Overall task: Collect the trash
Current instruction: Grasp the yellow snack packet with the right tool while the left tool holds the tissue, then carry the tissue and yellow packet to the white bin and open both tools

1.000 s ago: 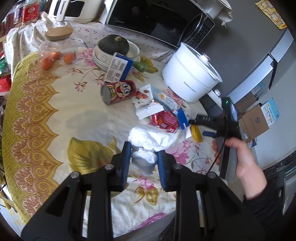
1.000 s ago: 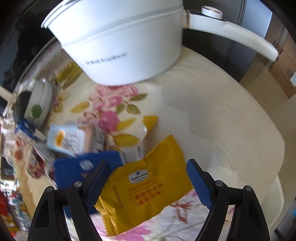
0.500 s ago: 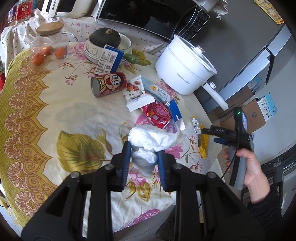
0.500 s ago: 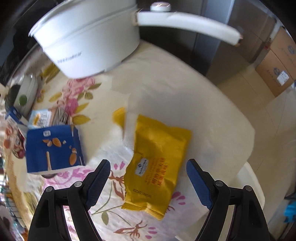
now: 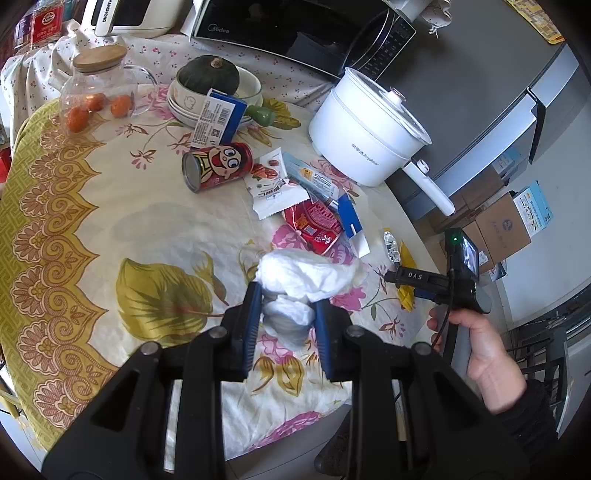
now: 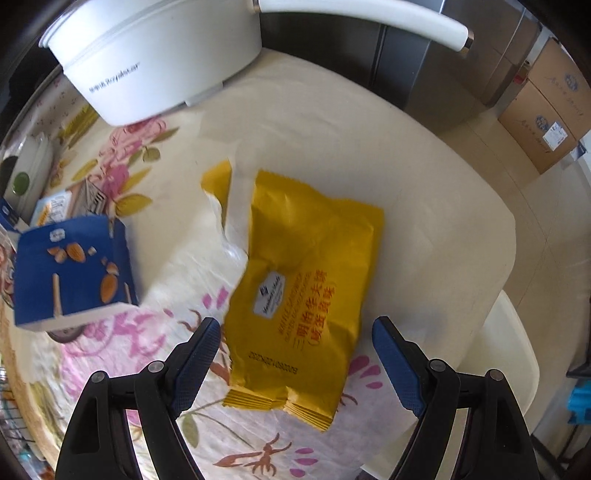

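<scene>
My left gripper (image 5: 287,306) is shut on a crumpled white tissue wad (image 5: 303,275) and holds it above the floral tablecloth (image 5: 110,221). My right gripper (image 6: 295,332) is open, its jaws on either side of the near end of a yellow snack packet (image 6: 306,291) lying flat near the table's edge. The right gripper also shows in the left wrist view (image 5: 424,278), over the yellow packet (image 5: 406,295). More trash lies around: a blue almond box (image 6: 70,269), a red wrapper (image 5: 314,221), a white wrapper (image 5: 273,188), a red cartoon can (image 5: 218,166).
A white electric pot (image 5: 369,136) with a long handle (image 6: 362,18) stands just beyond the trash. Bowls with a green squash (image 5: 210,77), a glass jar (image 5: 99,88) and a microwave (image 5: 295,29) are at the back. The table's edge (image 6: 509,236) is close to the right; cardboard boxes (image 6: 543,110) are on the floor.
My right gripper pulled back from the pot toward the table's edge and swung over the yellow packet, which now lies lengthwise between its jaws. My left gripper kept its hold on the tissue.
</scene>
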`<act>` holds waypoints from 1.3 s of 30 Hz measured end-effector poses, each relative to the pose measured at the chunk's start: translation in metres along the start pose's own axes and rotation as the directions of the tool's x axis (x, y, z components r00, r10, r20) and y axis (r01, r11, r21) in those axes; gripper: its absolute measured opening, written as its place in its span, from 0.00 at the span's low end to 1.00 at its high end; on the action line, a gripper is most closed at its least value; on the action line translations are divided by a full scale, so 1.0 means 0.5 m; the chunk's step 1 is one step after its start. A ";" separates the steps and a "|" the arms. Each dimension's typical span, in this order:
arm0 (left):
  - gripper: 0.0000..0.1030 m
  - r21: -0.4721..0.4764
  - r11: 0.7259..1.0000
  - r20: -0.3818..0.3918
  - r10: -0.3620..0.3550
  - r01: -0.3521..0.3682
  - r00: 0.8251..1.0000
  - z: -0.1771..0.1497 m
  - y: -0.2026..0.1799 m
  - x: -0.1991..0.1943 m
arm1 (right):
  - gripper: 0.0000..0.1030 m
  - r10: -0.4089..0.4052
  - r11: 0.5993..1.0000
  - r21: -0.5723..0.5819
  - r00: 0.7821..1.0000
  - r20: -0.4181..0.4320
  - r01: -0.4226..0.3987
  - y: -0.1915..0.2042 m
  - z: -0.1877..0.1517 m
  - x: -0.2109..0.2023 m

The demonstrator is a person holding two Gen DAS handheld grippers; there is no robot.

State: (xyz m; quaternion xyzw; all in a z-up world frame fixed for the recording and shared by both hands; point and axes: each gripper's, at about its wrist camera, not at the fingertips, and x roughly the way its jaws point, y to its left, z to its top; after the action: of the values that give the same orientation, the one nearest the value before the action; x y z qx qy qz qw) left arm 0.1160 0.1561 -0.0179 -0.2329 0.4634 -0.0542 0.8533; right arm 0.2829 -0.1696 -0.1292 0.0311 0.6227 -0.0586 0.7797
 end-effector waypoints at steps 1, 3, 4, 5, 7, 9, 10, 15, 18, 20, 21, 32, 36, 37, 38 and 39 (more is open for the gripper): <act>0.28 0.006 1.000 0.002 0.005 -0.005 1.000 0.000 -0.002 -0.001 | 0.82 -0.003 1.000 -0.010 1.000 0.002 0.003 0.001 -0.006 -0.002; 0.28 0.019 1.000 0.005 0.015 -0.015 1.000 -0.001 -0.007 -0.002 | 0.76 -0.004 0.999 -0.032 1.000 0.006 0.004 0.007 -0.013 -0.002; 0.28 0.024 1.000 0.005 0.017 -0.017 1.000 -0.002 -0.010 -0.002 | 0.68 -0.004 0.999 -0.043 1.000 0.011 0.004 0.008 -0.017 -0.005; 0.28 0.026 1.000 0.004 0.017 -0.017 1.000 -0.003 -0.012 -0.001 | 0.64 -0.001 0.999 -0.050 1.000 0.013 0.001 0.005 -0.022 -0.009; 0.28 0.030 0.999 -0.001 0.019 -0.019 1.000 -0.008 -0.017 0.000 | 0.59 0.000 0.998 -0.060 1.000 0.012 0.000 -0.001 -0.031 -0.021; 0.28 0.039 0.999 -0.004 0.023 -0.023 1.000 -0.012 -0.022 0.002 | 0.57 -0.008 0.998 -0.064 1.000 0.022 0.009 -0.012 -0.036 -0.035; 0.28 0.044 0.999 -0.005 0.024 -0.024 1.000 -0.014 -0.026 0.003 | 0.56 -0.007 0.997 -0.070 0.999 0.032 0.009 -0.017 -0.041 -0.043; 0.28 0.080 0.996 -0.015 0.030 -0.029 0.999 -0.027 -0.046 0.008 | 0.55 0.005 0.995 -0.101 0.998 0.061 0.001 -0.038 -0.072 -0.089; 0.28 0.105 0.994 -0.019 0.035 -0.033 0.999 -0.035 -0.063 0.014 | 0.55 0.024 0.994 -0.104 0.996 0.081 -0.015 -0.061 -0.098 -0.119; 0.28 0.121 0.992 -0.023 0.039 -0.036 0.999 -0.041 -0.075 0.020 | 0.55 0.038 0.994 -0.104 0.995 0.091 -0.029 -0.083 -0.109 -0.134; 0.28 0.127 0.991 -0.025 0.039 -0.035 0.999 -0.044 -0.081 0.022 | 0.55 0.047 0.994 -0.103 0.994 0.099 -0.037 -0.095 -0.118 -0.144; 0.28 0.220 0.975 -0.061 0.037 -0.023 0.997 -0.079 -0.171 0.072 | 0.55 0.117 0.988 -0.113 0.982 0.149 -0.101 -0.203 -0.160 -0.206; 0.28 0.256 0.967 -0.088 0.033 -0.010 0.996 -0.099 -0.212 0.105 | 0.55 0.160 0.984 -0.108 0.976 0.145 -0.145 -0.247 -0.181 -0.218; 0.28 0.265 0.964 -0.092 0.030 -0.005 0.995 -0.104 -0.224 0.112 | 0.55 0.163 0.983 -0.107 0.975 0.150 -0.148 -0.261 -0.186 -0.223; 0.28 0.274 0.962 -0.096 0.027 0.000 0.995 -0.109 -0.235 0.118 | 0.55 0.161 0.984 -0.106 0.975 0.154 -0.146 -0.266 -0.186 -0.224; 0.28 0.287 0.958 -0.099 0.022 0.007 0.995 -0.114 -0.248 0.125 | 0.55 0.156 0.984 -0.107 0.975 0.159 -0.140 -0.279 -0.190 -0.227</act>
State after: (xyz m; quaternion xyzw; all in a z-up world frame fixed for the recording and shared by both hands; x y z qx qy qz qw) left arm 0.1200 0.0070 -0.0366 -0.1019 0.4942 -0.1294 0.8536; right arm 0.1481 -0.2905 -0.0365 0.0354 0.5531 0.0268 0.8319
